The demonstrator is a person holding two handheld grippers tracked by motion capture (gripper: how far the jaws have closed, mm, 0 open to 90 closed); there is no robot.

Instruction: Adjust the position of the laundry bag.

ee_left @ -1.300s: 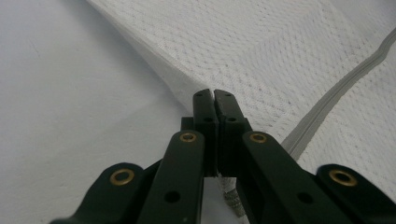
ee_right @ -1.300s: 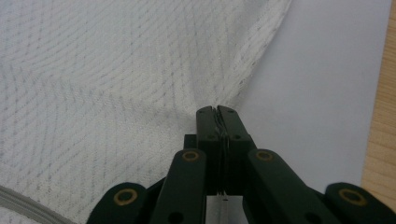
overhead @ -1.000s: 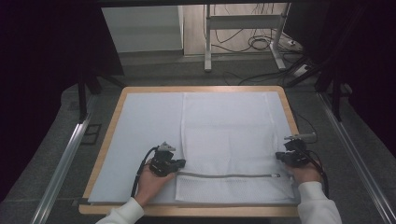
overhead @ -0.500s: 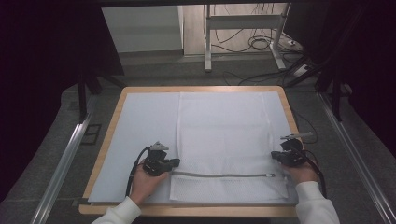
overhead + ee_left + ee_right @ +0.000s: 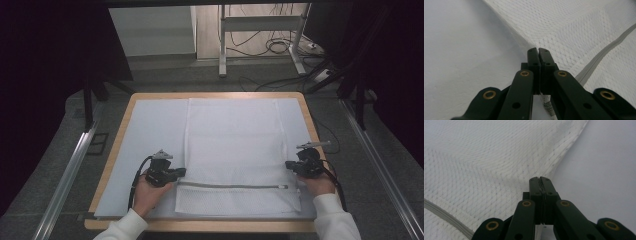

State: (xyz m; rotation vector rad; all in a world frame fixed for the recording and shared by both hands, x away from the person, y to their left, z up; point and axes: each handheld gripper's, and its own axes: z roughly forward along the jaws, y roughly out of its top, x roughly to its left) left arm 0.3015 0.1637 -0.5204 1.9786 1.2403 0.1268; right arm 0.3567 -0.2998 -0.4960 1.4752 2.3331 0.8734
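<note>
White mesh laundry bag spread flat over the middle of the counter, running from the far edge to near the front edge, on a pale sheet. Grey zipper across the bag, parallel to the front edge and close to it.

Left tongs at the bag's left edge, just above the zipper's left end, pressed together on the mesh hem; in the left gripper view, tips meeting with a fold of mesh pinched between them and raised into a small ridge, zipper passing just to the right. Right tongs at the bag's right edge, level with the left pair and a little above the zipper's pull end, likewise clamped on the hem; in the right gripper view, tips closed on the cloth edge, fabric drawn up toward them, zipper at lower left.

Left hand and right hand near the front corners of the counter, well apart, bag stretched between.
</note>
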